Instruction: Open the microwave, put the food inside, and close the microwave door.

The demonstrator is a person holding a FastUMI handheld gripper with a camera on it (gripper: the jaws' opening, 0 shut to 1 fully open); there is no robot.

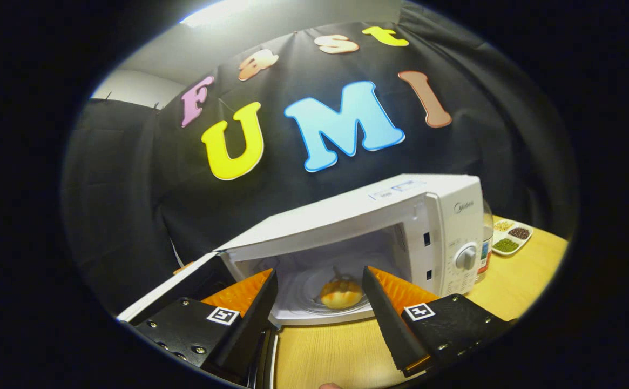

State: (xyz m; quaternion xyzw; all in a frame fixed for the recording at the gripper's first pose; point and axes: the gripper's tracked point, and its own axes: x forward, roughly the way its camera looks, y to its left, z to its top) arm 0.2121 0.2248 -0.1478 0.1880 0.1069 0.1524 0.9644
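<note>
Gripper-mounted fisheye, close and level, facing the open microwave [400,227] across the table [336,351], seemingly tilted.

food [340,293] inside open microwave [379,227], beyond spread claw [319,281] fingers

A pale wood-grain surface [341,346] runs across the lower middle and right of the frame. A white microwave [444,216] stands on it at centre, door [184,281] swung open toward the lower left. Just right of the microwave, partly hidden behind it, stands a bottle [486,243]. Farther right, toward the surface's edge, lies a divided white tray [511,236] of grains.
</note>
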